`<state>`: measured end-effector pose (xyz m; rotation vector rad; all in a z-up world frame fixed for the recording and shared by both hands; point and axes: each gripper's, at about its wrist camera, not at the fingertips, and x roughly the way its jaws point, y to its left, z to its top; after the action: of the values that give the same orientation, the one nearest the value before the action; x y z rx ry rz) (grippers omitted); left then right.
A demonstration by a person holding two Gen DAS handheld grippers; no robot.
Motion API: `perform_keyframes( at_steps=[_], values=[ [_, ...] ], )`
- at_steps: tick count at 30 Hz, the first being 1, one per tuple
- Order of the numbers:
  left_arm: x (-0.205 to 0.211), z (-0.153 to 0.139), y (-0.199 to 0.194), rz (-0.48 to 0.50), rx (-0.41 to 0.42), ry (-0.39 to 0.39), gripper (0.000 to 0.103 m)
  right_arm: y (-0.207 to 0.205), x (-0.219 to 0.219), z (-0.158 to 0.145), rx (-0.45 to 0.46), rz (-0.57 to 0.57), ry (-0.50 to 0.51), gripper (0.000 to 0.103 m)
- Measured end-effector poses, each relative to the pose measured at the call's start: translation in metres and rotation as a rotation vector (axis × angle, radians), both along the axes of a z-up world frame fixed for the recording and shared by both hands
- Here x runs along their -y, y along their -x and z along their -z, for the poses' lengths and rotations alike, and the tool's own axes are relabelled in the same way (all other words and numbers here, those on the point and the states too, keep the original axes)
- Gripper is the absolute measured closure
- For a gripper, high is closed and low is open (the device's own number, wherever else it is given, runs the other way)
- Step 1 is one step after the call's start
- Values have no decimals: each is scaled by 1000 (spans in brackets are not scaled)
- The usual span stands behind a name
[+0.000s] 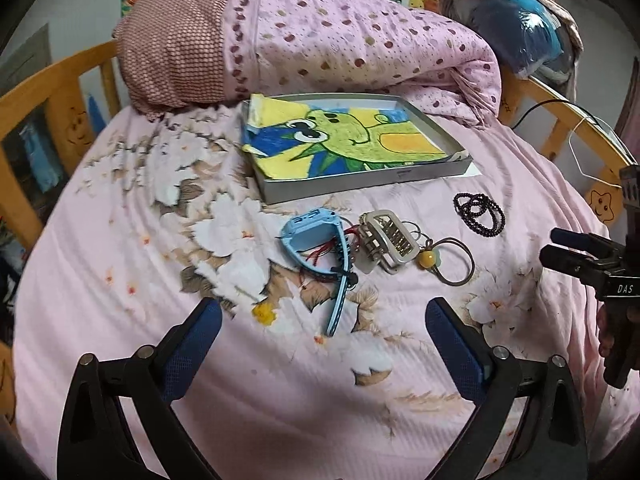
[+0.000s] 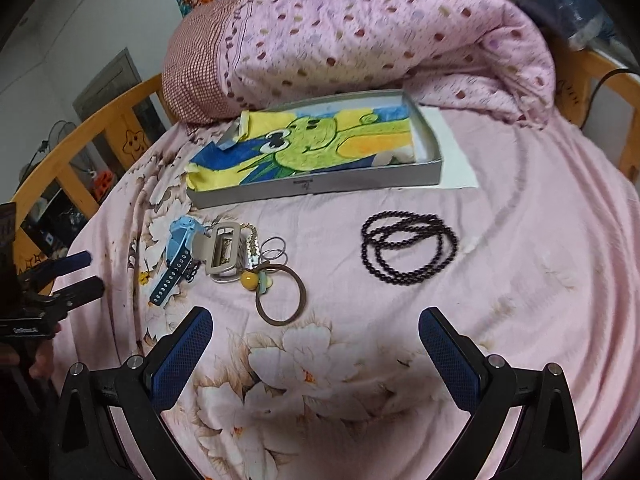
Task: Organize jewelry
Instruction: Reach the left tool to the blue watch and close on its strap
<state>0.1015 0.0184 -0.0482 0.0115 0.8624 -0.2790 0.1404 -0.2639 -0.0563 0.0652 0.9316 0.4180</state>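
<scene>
On the pink floral bedsheet lie a blue watch (image 1: 320,252) (image 2: 180,248), a beige hair claw clip (image 1: 386,240) (image 2: 224,252), a brown hair tie with a yellow bead (image 1: 452,258) (image 2: 280,296) and a dark bead necklace (image 1: 480,212) (image 2: 408,248). Behind them sits a grey shallow box (image 1: 360,184) (image 2: 320,190) lined with a cartoon drawing. My left gripper (image 1: 322,316) is open and empty, just in front of the watch strap. My right gripper (image 2: 316,328) is open and empty, in front of the hair tie and necklace.
A rolled pink dotted quilt (image 1: 320,40) (image 2: 360,40) lies behind the box. A wooden bed rail (image 1: 52,88) (image 2: 120,120) curves around the bed. A white sheet of paper (image 2: 452,152) lies right of the box. A cable (image 1: 560,108) hangs at the right rail.
</scene>
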Motion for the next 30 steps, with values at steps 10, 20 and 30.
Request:
perform_keyframes(
  at_steps=[10,20,30],
  values=[
    [-4,36,-37,34,-114,41,47,-33,-24,34,-78,-60,7,25],
    [-3,53,-50,81,-179,91,70,-52,-49,60,-107,-66,61,59],
    [-1,60,-54,92,-220,110,100,-49,-54,64,-121,-14,96,95]
  ],
)
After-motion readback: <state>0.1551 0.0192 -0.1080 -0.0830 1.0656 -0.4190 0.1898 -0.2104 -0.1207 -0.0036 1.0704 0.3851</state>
